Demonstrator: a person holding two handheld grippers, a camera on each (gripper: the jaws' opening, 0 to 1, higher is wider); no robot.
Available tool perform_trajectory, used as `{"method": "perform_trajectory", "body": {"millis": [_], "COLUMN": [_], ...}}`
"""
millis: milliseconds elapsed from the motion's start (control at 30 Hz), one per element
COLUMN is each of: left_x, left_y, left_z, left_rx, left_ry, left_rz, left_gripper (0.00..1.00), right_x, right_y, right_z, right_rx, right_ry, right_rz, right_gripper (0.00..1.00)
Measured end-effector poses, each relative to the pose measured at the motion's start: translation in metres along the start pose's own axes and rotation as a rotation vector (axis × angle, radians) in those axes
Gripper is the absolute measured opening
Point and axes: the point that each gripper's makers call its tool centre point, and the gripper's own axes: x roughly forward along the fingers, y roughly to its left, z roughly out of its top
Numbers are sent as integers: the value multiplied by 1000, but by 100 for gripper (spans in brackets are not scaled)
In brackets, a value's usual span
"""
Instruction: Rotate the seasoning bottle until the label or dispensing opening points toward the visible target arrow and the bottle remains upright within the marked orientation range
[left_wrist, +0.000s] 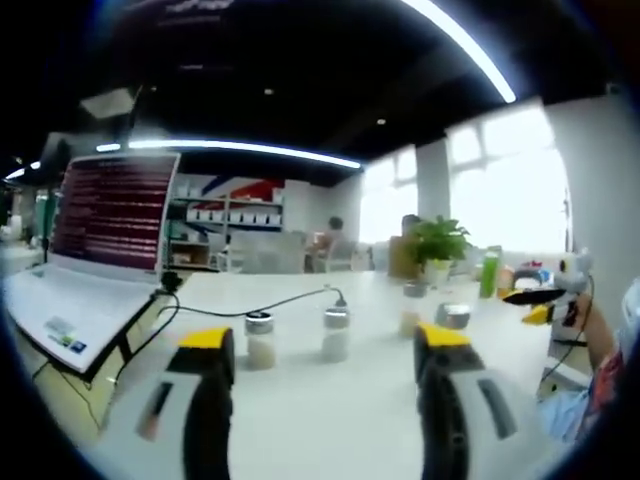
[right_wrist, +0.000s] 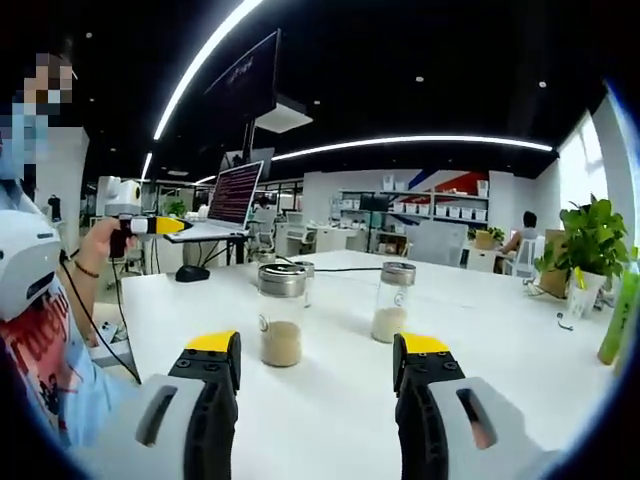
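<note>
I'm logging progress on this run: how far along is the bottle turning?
Nothing looks done. The bottles stand upright and untouched on the white table. No target arrow can be made out, so their facing cannot be judged. In hand: only the approach, with the right tool open, empty and short of the bottles, and the left tool likewise open and back from them. Left: grip a bottle and turn it.
</note>
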Motion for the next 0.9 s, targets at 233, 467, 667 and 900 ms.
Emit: {"method": "perform_trajectory", "body": {"millis": [233, 467, 667, 900], "left_x": [0, -12, -17, -19], "left_y": [3, 19, 29, 35], "left_z": [4, 10, 10, 13], "left_rx": [28, 38, 55, 44], "left_ry": [-35, -54, -52, -63], "left_rz": [8, 61, 94, 118], "left_gripper": [77, 77, 77, 87], "right_x": [2, 5, -1, -3], "right_y": [3, 5, -10, -27], "right_z": [5, 1, 9, 14], "right_rx": [68, 41, 106, 95], "right_ry": [-34, 9, -47, -56], "right_rz": [1, -14, -94, -144], "right_gripper": [63, 63, 62, 63]}}
